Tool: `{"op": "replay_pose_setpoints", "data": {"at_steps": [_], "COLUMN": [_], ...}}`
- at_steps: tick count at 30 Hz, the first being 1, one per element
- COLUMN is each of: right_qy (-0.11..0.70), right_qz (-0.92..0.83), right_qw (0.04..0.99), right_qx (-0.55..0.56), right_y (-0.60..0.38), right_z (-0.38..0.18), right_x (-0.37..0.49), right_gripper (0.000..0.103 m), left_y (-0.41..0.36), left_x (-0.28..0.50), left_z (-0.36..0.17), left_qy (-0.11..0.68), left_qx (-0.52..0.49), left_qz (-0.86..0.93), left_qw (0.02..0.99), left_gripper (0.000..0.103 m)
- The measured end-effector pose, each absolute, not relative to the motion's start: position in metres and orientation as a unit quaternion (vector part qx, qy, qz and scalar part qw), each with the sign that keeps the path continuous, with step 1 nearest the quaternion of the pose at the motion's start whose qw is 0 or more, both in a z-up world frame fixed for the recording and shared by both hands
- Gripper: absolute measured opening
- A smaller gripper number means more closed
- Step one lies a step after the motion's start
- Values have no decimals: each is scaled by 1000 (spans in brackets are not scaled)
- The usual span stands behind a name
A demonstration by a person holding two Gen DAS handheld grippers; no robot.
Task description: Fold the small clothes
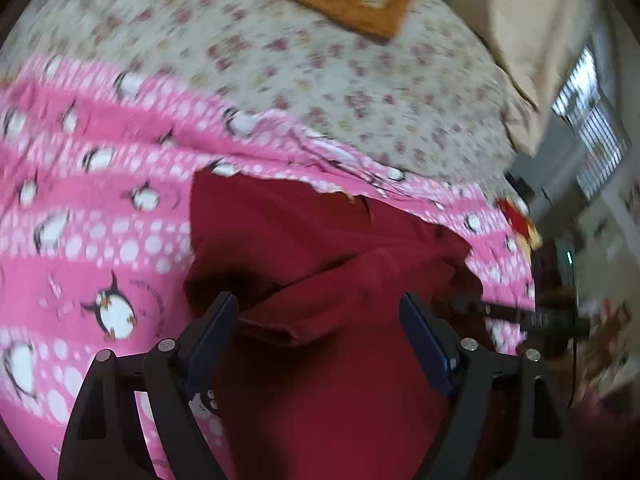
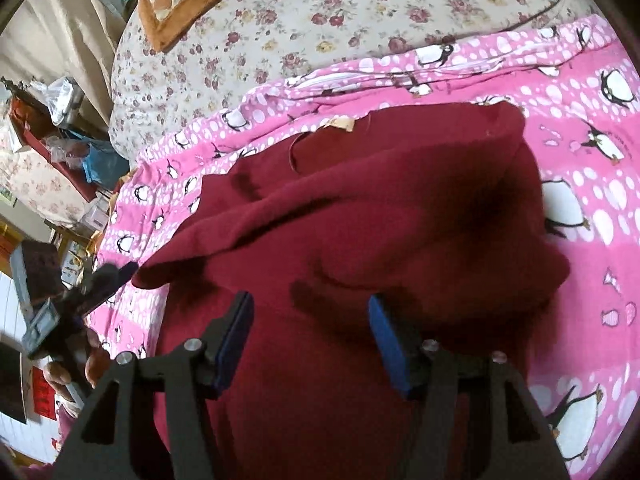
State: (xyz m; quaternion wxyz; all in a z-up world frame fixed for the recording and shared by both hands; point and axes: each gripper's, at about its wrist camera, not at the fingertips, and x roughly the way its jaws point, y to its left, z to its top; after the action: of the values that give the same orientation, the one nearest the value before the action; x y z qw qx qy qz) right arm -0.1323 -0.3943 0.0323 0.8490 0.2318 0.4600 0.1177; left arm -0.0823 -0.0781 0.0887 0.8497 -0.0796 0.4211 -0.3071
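- The left gripper [image 1: 318, 306] pointed down at a slant over a dark red garment [image 1: 320, 240], its two blue-padded fingers [image 1: 424, 340] spread wide with nothing pinched between them; only loose folds of the cloth lay below the gap.
- The right gripper [image 2: 310, 308] hung at a similar downward tilt over the same dark red garment [image 2: 360, 220], jaws parted and clear of the fabric, which lay rumpled beneath them.
- The one garment rested in a bunched heap on a pink penguin-print blanket [image 2: 580, 168], a small pale label [image 2: 340, 123] showing at its far edge.
- The blanket lay across a bed covered by a cream floral sheet [image 2: 320, 20]; one orange-bordered cushion [image 2: 180, 4] sat at the far end of it.
- In the right wrist view, the left gripper appeared at the left edge, blurred, beside the garment's corner, with part of a person's hand [image 2: 94, 364] on its handle.
- The left wrist view was motion-blurred; a barred window [image 1: 592, 120] showed at right.
- Beside the bed, a red tray [image 2: 48, 136] held bags, too cluttered to count.
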Motion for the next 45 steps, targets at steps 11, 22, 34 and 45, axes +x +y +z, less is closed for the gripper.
{"op": "replay_pose_setpoints", "data": {"at_steps": [11,22,34,45], "right_qy": [436,387,436,457], "right_qz": [96,-34,-52,-74], "right_qw": [860,881,875,863], "right_qx": [247,269,205,201], "right_y": [-421,-496,-476,-487], "right_z": [45,60,40,40], "right_x": [-134,-155,-142,-105], "right_gripper": [63,66,66,73], "left_y": [-122,-127,-133,-85], "left_x": [-77,-35,-20,2], "left_z": [59,124,201,88], "left_qy": [419,495,482,559], "left_qx": [92,-70,-86,-161], "left_qz": [-229,-275,-284,-213], "left_qw": [874,821,825,785], "left_gripper": [54,0,0,0]}}
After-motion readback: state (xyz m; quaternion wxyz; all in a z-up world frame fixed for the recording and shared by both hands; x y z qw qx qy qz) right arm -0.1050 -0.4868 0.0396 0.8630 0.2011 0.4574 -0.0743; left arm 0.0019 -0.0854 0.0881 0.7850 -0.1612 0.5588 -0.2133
